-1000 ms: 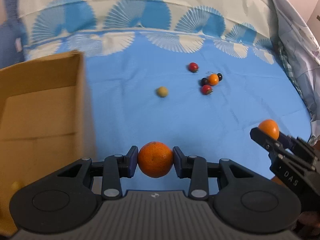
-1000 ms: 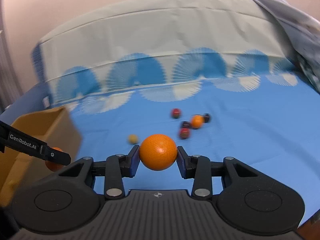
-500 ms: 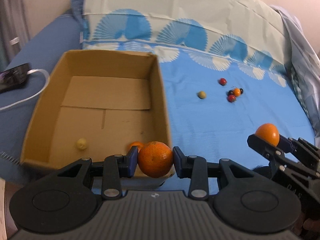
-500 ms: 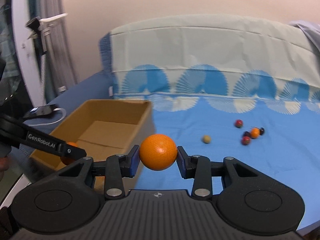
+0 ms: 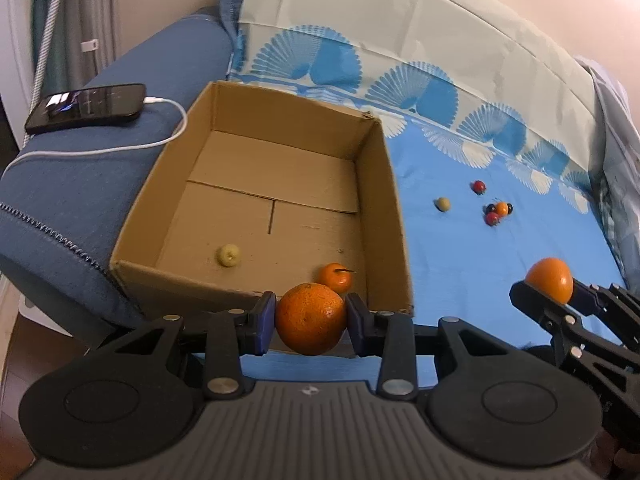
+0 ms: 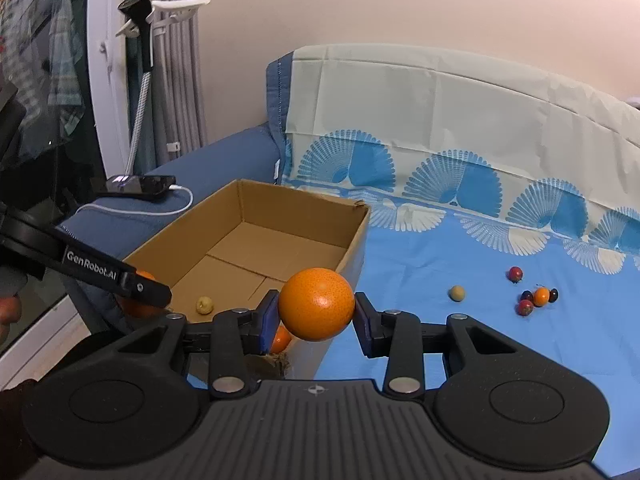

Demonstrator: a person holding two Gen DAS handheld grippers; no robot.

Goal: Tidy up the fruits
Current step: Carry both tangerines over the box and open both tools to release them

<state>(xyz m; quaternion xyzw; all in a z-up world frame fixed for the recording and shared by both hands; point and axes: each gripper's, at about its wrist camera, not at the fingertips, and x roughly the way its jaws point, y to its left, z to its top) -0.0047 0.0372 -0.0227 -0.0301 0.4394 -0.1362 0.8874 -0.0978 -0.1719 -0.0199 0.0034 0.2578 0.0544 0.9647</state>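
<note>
Oranges are clamped in both grippers, left and right; cardboard box is seen just ahead of the jaws; dropping in is probably needed next.

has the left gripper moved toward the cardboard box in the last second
Yes. The left gripper, shut on its orange, has swung left toward the cardboard box; the orange now sits at the near wall.

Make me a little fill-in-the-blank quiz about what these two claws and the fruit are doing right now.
1. Each claw, left claw and right claw, grips one ____.
2. The cardboard box already holds ____ fruits: a small orange fruit and a pale yellow fruit.
3. The phone lies on the sofa's ____ armrest.

Missing words: orange; two; blue
</note>
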